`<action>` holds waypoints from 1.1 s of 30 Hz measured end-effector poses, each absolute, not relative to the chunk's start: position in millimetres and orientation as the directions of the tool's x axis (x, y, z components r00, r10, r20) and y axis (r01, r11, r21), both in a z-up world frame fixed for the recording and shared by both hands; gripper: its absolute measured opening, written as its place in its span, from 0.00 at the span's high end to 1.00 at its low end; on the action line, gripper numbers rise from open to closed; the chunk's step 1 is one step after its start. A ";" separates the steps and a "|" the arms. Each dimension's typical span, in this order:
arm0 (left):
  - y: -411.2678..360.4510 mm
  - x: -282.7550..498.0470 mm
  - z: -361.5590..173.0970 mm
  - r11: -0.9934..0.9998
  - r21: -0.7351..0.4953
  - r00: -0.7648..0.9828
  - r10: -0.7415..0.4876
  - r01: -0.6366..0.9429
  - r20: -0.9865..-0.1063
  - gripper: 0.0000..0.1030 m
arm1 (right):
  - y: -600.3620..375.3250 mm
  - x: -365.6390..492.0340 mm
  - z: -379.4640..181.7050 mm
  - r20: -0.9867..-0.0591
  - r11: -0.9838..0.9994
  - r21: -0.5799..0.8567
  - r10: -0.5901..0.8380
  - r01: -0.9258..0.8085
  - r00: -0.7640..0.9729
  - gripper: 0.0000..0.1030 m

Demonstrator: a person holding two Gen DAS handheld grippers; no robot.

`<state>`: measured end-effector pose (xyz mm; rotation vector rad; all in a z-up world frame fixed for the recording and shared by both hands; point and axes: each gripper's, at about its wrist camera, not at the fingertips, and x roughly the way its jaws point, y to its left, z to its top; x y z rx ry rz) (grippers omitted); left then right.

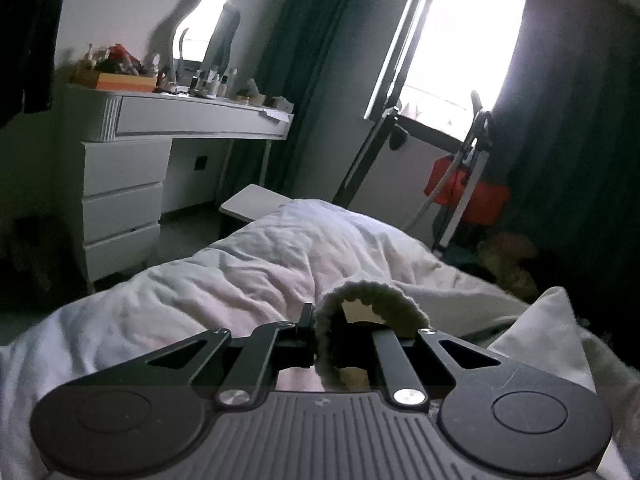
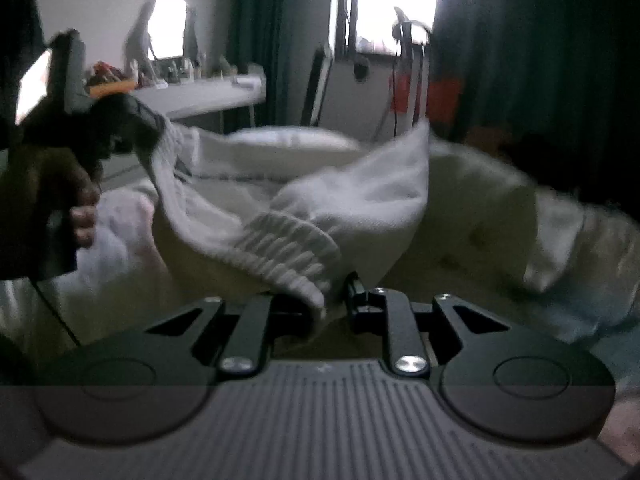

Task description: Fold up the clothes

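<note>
No lettering reads anywhere; bottles on the vanity (image 1: pixel 200 100) look too blurred.

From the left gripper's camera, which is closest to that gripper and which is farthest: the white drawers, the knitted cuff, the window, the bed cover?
1. Knitted cuff: pinched in the left gripper.
2. Bed cover: spread just ahead, below.
3. White drawers: off to the left, past the bed's edge.
4. Window: up right, on the far wall.

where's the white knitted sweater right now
The white knitted sweater hangs over the bed, stretched between both tools: the left tool pinches one end at the right wrist view's left, the right tool holds its ribbed hem.
</note>
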<state>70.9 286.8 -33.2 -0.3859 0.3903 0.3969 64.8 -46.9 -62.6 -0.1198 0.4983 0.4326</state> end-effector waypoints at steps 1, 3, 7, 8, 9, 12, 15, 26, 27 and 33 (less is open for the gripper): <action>286.9 71.2 -34.0 0.850 -0.280 0.846 0.299 -0.447 -0.442 0.92 | -48.3 69.7 -65.3 -0.514 0.904 0.029 0.379 -0.426 0.770 0.77; 288.4 72.4 -35.5 0.840 -0.281 0.833 0.307 -0.465 -0.460 0.92 | -51.7 77.6 -70.0 -0.560 0.904 0.098 0.396 -0.416 0.728 0.75; 292.4 75.2 -39.8 0.823 -0.286 0.813 0.315 -0.491 -0.490 0.92 | -63.6 79.5 -67.9 -0.594 0.868 0.236 0.485 -0.437 0.642 0.66; 293.5 75.9 -40.9 0.821 -0.285 0.809 0.316 -0.495 -0.495 0.92 | -68.7 80.6 -66.4 -0.594 0.851 0.287 0.518 -0.440 0.615 0.66; 294.5 76.7 -41.9 0.818 -0.286 0.805 0.317 -0.500 -0.502 0.92 | -73.7 81.7 -64.9 -0.592 0.832 0.337 0.552 -0.441 0.588 0.66; 297.9 78.7 -44.3 0.805 -0.296 0.794 0.316 -0.514 -0.520 0.92 | -90.2 81.5 -56.1 -0.547 0.743 0.488 0.669 -0.458 0.504 0.66; 301.8 79.9 -46.6 0.791 -0.312 0.786 0.312 -0.525 -0.533 0.92 | -100.5 69.4 -39.1 -0.440 0.694 0.501 0.719 -0.517 0.538 0.56; 308.0 83.7 -52.2 0.765 -0.320 0.761 0.319 -0.558 -0.564 0.91 | -79.4 88.0 -77.2 -0.514 0.798 0.447 0.599 -0.404 0.614 0.48; 307.3 84.2 -52.4 0.767 -0.314 0.758 0.321 -0.560 -0.567 0.91 | -75.1 88.6 -85.6 -0.547 0.806 0.443 0.590 -0.393 0.594 0.48; 304.0 86.1 -51.8 0.772 -0.292 0.748 0.330 -0.565 -0.576 0.90 | -80.8 83.6 -84.8 -0.572 0.809 0.453 0.587 -0.375 0.574 0.48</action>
